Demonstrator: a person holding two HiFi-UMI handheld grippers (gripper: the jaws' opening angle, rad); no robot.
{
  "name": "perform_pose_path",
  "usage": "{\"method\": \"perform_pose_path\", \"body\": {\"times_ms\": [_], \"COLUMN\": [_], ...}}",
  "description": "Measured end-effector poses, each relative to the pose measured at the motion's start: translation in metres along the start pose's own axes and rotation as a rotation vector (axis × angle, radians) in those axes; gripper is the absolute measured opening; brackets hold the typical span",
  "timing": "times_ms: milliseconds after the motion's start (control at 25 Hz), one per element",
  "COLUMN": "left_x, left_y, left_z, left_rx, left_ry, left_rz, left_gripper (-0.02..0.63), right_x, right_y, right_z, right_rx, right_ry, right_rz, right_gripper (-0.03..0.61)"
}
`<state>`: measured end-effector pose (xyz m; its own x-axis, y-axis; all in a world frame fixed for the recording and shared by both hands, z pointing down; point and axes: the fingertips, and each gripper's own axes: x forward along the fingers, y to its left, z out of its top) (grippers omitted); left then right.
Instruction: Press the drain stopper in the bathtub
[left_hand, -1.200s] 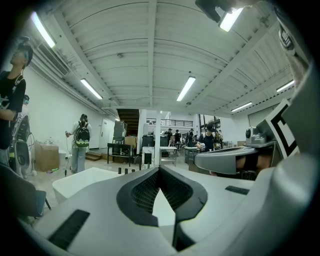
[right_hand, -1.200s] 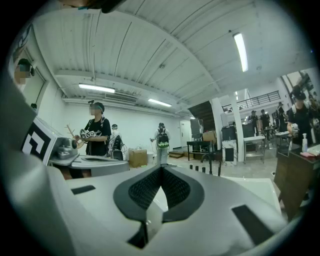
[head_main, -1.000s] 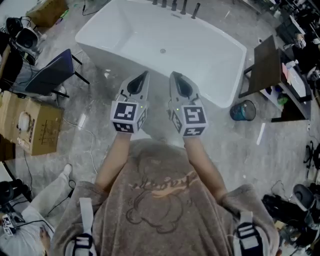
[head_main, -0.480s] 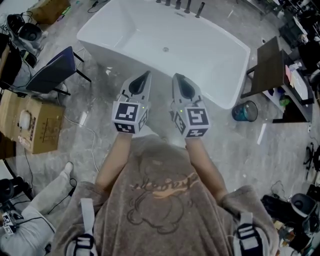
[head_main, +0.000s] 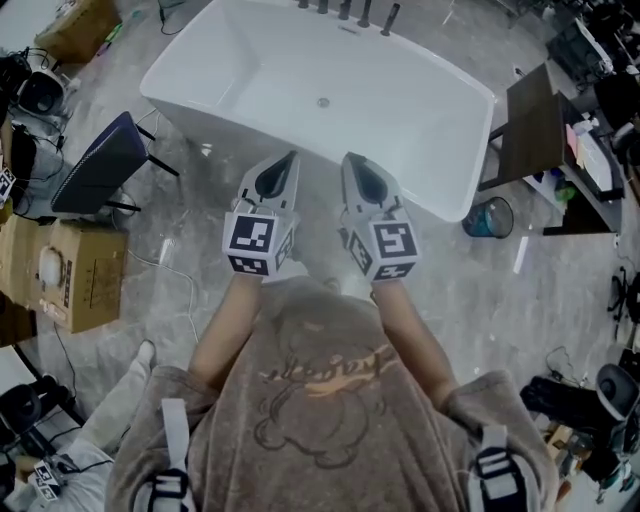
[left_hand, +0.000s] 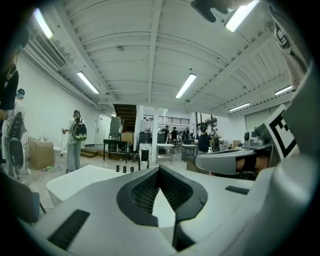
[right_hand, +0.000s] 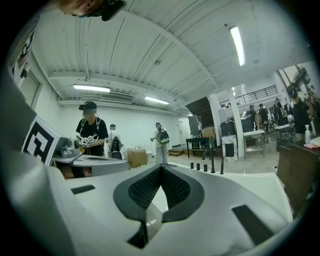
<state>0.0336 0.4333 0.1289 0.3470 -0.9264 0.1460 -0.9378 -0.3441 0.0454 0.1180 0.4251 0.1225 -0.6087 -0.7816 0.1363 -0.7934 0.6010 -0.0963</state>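
Now both tools are held side by side in front of the person, above the grey floor (head_main: 470, 290) and just before the near rim of the white bathtub (head_main: 250, 70). The left tool (head_main: 288, 158) and the right tool (head_main: 349, 159) both point toward the tub, and they are near each other but do not touch. In each gripper view the two jaws meet at their tips, with only a small triangle gap behind the tips, and nothing is held between them. The drain stopper (head_main: 323, 102) is a small round piece on the bottom of the tub, about in the middle, well apart from both tools. A row of dark taps (head_main: 345, 12) stands on the far rim. A dark chair (head_main: 100, 170) and a cardboard box (head_main: 70, 270) are on the floor at the left, and a blue bin (head_main: 487, 217) stands at the right beside a dark side table (head_main: 530, 125).
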Motion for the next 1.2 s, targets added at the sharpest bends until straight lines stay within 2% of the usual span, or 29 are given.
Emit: {"method": "perform_pose_path", "body": {"times_ms": [760,1200], "left_x": [0.056,0.097], "left_y": [0.071,0.075], "left_z": [0.015,0.022], "left_rx": [0.060,0.057], "left_ry": [0.018,0.002], "left_rz": [-0.177,-0.221], "left_gripper": [0.009,0.008], "right_x": [0.075,0.093], "right_y": [-0.005,-0.041], "right_z": [0.010,0.013], "right_rx": [0.033,0.028], "right_ry": [-0.023,-0.025], "right_rz": [-0.160,-0.206], "right_gripper": [-0.002,-0.002]}}
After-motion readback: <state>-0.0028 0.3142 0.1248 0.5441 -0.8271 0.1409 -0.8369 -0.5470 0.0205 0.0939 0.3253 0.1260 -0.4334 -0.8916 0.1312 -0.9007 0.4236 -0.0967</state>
